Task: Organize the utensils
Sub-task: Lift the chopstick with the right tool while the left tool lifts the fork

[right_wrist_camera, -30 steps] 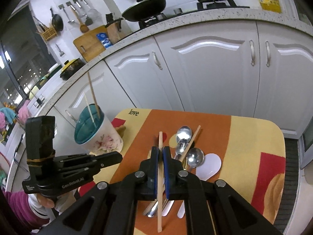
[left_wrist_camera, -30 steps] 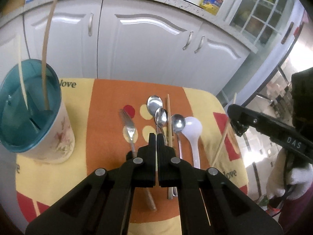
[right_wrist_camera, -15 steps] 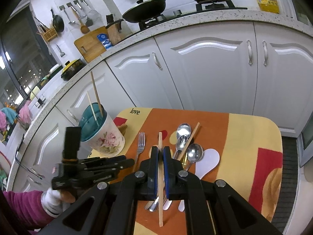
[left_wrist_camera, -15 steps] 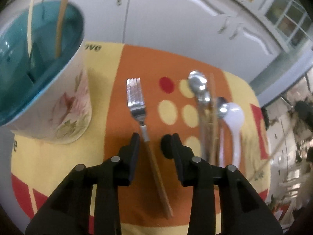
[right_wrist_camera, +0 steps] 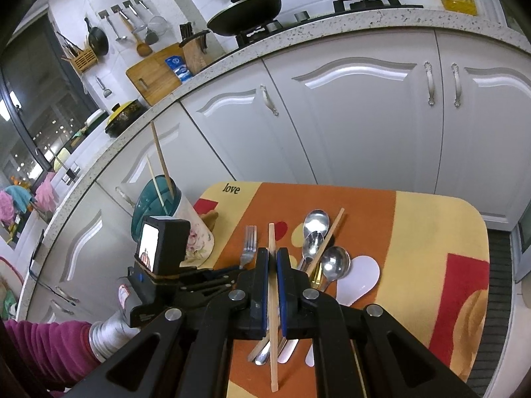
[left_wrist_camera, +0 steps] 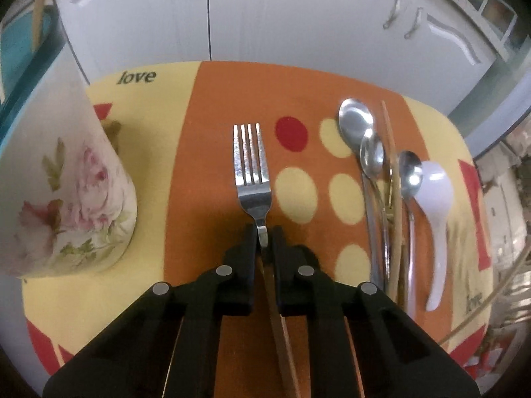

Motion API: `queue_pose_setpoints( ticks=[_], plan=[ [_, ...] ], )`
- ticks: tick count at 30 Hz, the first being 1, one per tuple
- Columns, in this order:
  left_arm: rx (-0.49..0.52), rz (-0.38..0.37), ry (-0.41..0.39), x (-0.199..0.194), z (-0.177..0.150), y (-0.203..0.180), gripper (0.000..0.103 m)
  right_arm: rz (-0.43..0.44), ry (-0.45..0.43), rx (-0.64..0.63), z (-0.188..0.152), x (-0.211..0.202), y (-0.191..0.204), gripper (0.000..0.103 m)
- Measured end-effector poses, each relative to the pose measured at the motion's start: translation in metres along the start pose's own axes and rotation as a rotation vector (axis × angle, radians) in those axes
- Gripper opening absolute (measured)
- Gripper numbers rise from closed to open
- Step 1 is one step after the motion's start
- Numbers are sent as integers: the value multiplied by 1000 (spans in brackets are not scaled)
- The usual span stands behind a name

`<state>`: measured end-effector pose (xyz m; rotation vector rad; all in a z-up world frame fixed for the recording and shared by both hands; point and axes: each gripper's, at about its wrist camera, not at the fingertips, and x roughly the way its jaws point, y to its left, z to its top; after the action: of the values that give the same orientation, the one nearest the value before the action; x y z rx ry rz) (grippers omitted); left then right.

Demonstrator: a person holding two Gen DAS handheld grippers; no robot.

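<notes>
A steel fork (left_wrist_camera: pixel 251 169) with a wooden handle lies on the orange and yellow mat (left_wrist_camera: pixel 205 152). My left gripper (left_wrist_camera: pixel 264 232) has closed on the fork's neck, low at the mat. A floral utensil cup (left_wrist_camera: pixel 63 179) with a teal inside stands at the left and holds two chopsticks (right_wrist_camera: pixel 161 165). My right gripper (right_wrist_camera: pixel 272 255) is shut on a wooden chopstick (right_wrist_camera: pixel 273 325) and holds it above the mat. Three steel spoons (left_wrist_camera: pixel 371 152), one chopstick (left_wrist_camera: pixel 393 179) and a white plastic spoon (left_wrist_camera: pixel 434 192) lie at the right.
The mat covers a small table in front of white kitchen cabinets (right_wrist_camera: pixel 348 126). The fork also shows in the right wrist view (right_wrist_camera: pixel 249 245), with the left gripper's body (right_wrist_camera: pixel 159 265) beside it. A counter with pans runs behind.
My left gripper has dropped toward the mat and moved left onto the fork, then closed on its neck. My right gripper has held still with the chopstick.
</notes>
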<state>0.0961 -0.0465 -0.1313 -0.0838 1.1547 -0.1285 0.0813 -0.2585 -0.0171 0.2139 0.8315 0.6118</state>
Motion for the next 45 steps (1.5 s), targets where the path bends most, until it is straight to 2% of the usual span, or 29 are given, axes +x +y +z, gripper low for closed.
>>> queue_pose_setpoints(
  ticks=[4, 10, 19, 26, 30, 36, 40, 45],
  plan=[
    [-45, -82, -28, -25, -3, 11, 4, 5, -14, -12, 2, -6, 6, 5],
    [-23, -160, -124, -76, -6, 11, 4, 7, -36, -59, 8, -16, 24, 5],
    [-45, -213, -236, -132, 2, 22, 4, 0, -74, -125, 20, -29, 54, 5],
    [-69, -219, -329, -182, 19, 34, 4, 16, -129, -178, 43, -39, 83, 5],
    [-87, -193, -403, -222, 30, 57, 4, 46, -174, -222, 63, -44, 107, 5],
    [-122, -101, -501, -261, 47, 97, 4, 95, -216, -281, 95, -36, 149, 5],
    [-147, -49, -520, -267, 53, 121, 4, 121, -225, -314, 113, -19, 176, 5],
    [-169, 5, -508, -251, 56, 139, 4, 112, -214, -351, 127, 12, 200, 5]
  ],
)
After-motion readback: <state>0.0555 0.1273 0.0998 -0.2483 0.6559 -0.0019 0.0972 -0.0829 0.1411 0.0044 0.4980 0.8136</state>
